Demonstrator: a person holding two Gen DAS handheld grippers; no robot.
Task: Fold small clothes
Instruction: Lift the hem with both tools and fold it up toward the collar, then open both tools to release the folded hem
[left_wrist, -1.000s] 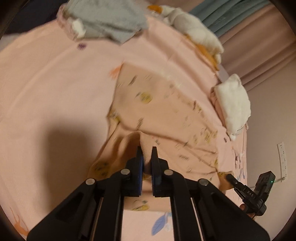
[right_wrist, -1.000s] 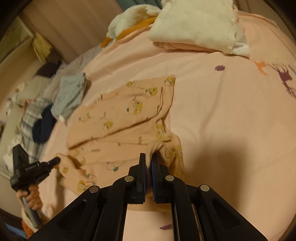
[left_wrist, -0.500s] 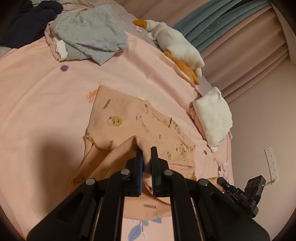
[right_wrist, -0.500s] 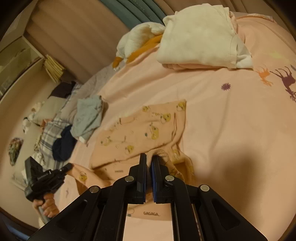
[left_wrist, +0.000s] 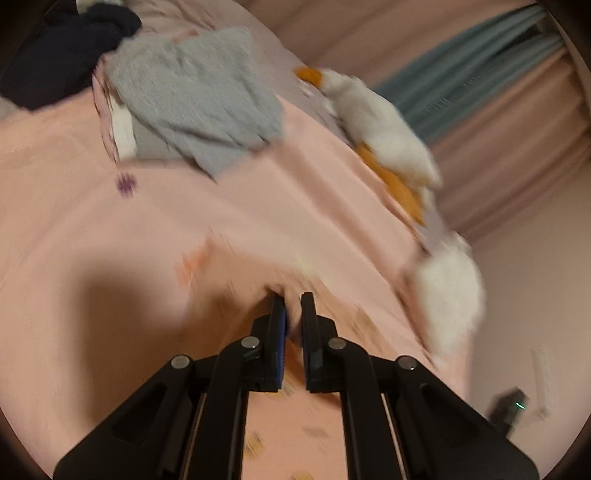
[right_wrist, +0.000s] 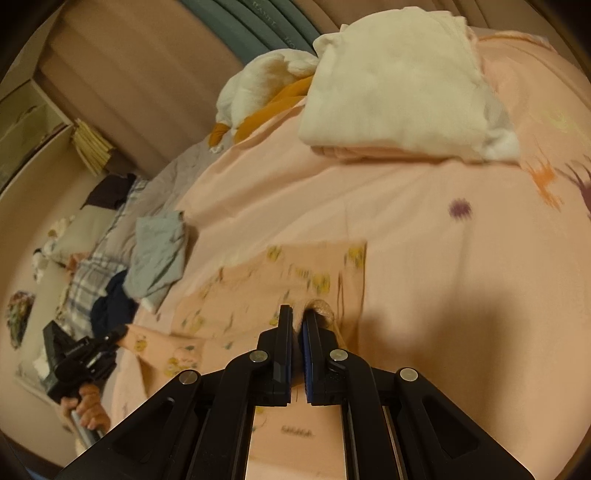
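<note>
Your left tool (left_wrist: 293, 306) and right tool (right_wrist: 298, 317) each pinch the peach garment (right_wrist: 295, 273) on the bed (right_wrist: 424, 229).

Far left on the pink bedsheet (right_wrist: 424, 229): grey crumpled cloth (left_wrist: 192, 103), dark navy heap (left_wrist: 62, 51) beside it. Far right: white-and-orange plush toy (left_wrist: 380, 129), possibly a duck, blurred. Behind, teal curtain (right_wrist: 251, 29). Books (right_wrist: 90, 147) far left.

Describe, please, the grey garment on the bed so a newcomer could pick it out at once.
On the pink bedspread, look toward its far left edge. There the crumpled grey garment lies beside a dark navy one; it alone is pale grey, without print.
</note>
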